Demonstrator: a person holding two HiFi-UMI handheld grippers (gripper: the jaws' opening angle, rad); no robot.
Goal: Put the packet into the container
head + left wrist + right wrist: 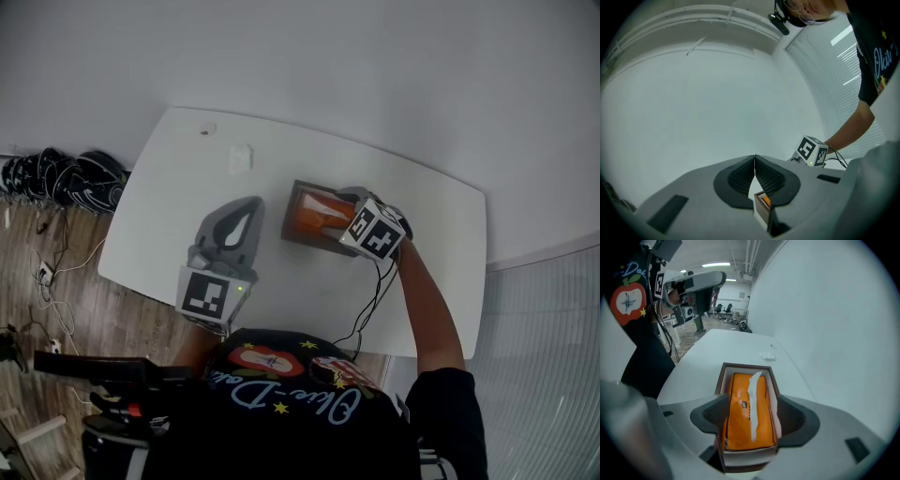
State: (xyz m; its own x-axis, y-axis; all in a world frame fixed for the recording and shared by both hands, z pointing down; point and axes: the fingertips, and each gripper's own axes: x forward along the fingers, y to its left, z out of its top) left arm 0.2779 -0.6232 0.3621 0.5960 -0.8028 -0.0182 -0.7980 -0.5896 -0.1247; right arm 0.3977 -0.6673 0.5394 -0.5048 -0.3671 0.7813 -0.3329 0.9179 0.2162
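A brown open container (292, 208) stands mid-table, and an orange packet (315, 217) with a white strip lies flat inside it. My right gripper (336, 212) tilts down over the container's near end. In the right gripper view its jaws stand wide, straddling the packet (747, 411) and the container (745, 366); the right pad is clear of the packet. My left gripper (253, 204) rests level on the table, left of the container. Its jaws meet at the tips with nothing between them (754, 159). Below them the container's corner (761, 213) shows.
A small white crumpled scrap (241, 157) lies on the white table (422, 206) behind the container. A cable (371, 305) trails from my right gripper over the near edge. Dark helmets (66, 178) sit on the wooden floor at left. A wall stands close behind.
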